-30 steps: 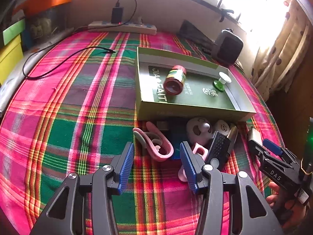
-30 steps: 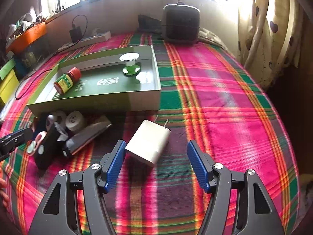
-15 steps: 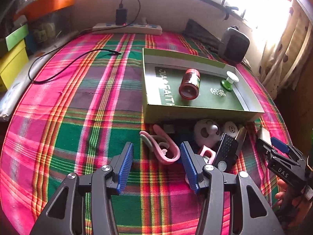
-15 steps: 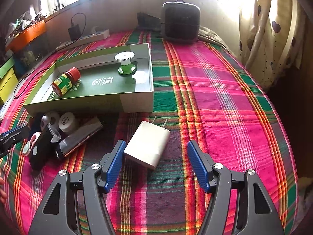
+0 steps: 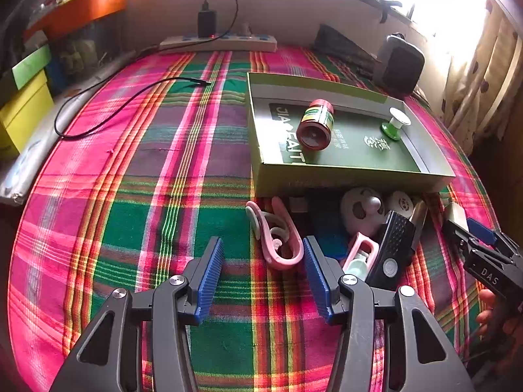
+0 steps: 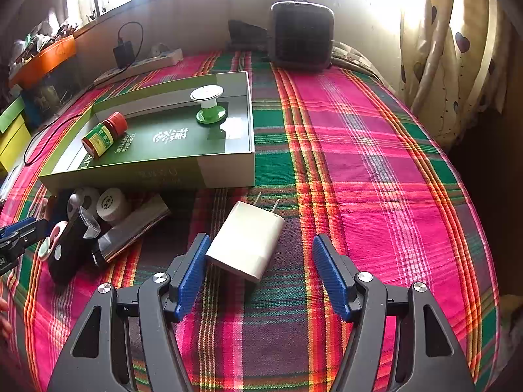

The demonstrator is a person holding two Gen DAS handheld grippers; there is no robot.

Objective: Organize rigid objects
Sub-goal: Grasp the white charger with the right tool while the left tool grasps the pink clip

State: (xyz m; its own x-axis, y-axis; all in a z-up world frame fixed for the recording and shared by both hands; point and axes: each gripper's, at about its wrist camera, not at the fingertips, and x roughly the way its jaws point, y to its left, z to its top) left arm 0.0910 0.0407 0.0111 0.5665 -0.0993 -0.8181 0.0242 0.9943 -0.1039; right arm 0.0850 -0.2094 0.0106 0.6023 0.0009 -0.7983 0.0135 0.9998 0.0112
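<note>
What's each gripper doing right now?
Left gripper: open, empty, by the pink clip.
Right gripper: open, empty, white charger between its fingers, ungripped.

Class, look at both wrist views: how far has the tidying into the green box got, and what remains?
Done: the red-capped bottle and the green-and-white spool lie in the green box. In hand: nothing; the right claw is open around the white charger, the left claw open by the pink clip. Left: those two and the pile in front of the box.
</note>
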